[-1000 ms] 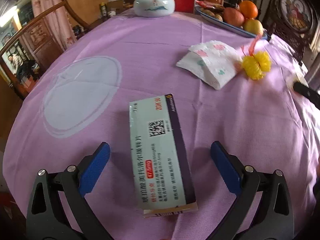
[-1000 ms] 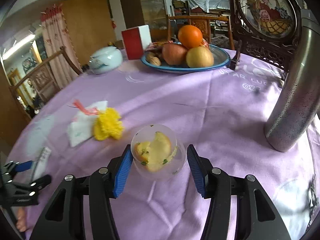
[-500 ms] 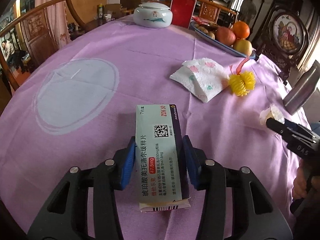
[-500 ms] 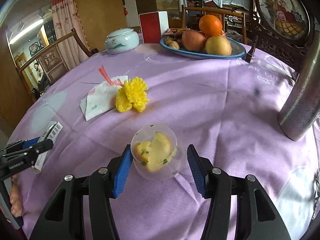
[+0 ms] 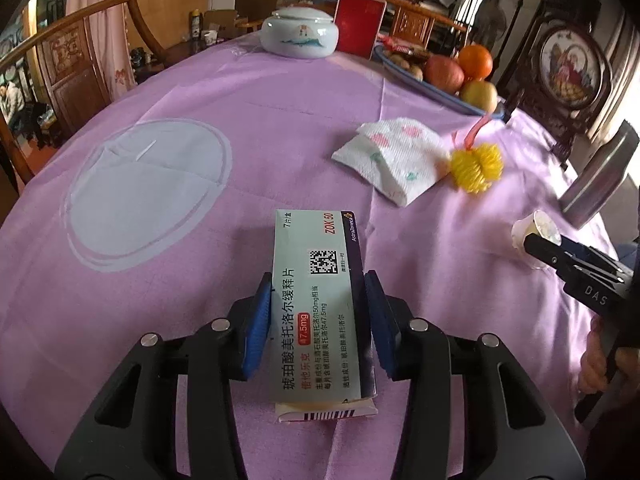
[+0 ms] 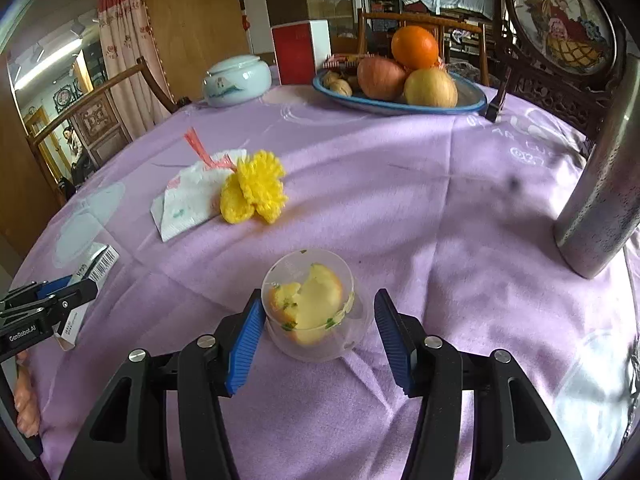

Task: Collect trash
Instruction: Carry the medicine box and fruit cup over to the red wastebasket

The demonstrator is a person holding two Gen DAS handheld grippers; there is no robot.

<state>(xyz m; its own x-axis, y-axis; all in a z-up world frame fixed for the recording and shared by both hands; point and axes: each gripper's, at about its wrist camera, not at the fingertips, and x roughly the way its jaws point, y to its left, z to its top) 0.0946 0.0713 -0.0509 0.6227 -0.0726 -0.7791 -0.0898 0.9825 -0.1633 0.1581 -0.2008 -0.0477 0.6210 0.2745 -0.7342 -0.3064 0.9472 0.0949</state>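
A pale green medicine box [image 5: 320, 280] lies lengthwise between the blue pads of my left gripper [image 5: 318, 320], which is shut on its long sides over the purple tablecloth [image 5: 260, 120]. In the right wrist view, a clear plastic cup [image 6: 312, 304] with fruit scraps inside sits between the pads of my right gripper [image 6: 318, 320], which is shut on it. The left wrist view shows that cup [image 5: 534, 230] at the right, held by the other tool. Further back lie a printed paper napkin [image 5: 394, 156] and a yellow mesh ball [image 5: 476, 166] with a red strip.
A blue fruit plate [image 6: 472, 106], a white ceramic jar [image 6: 236, 80] and a red box [image 6: 296, 54] stand at the table's far side. A steel flask [image 6: 600, 200] rises at the right. Wooden chairs [image 5: 72, 60] ring the table. A person's hand [image 5: 600, 360] holds the right tool.
The left jaws went from wide open around the medicine box to closed against its sides, and the left view tilted up a little. The right gripper kept its hold on the cup.
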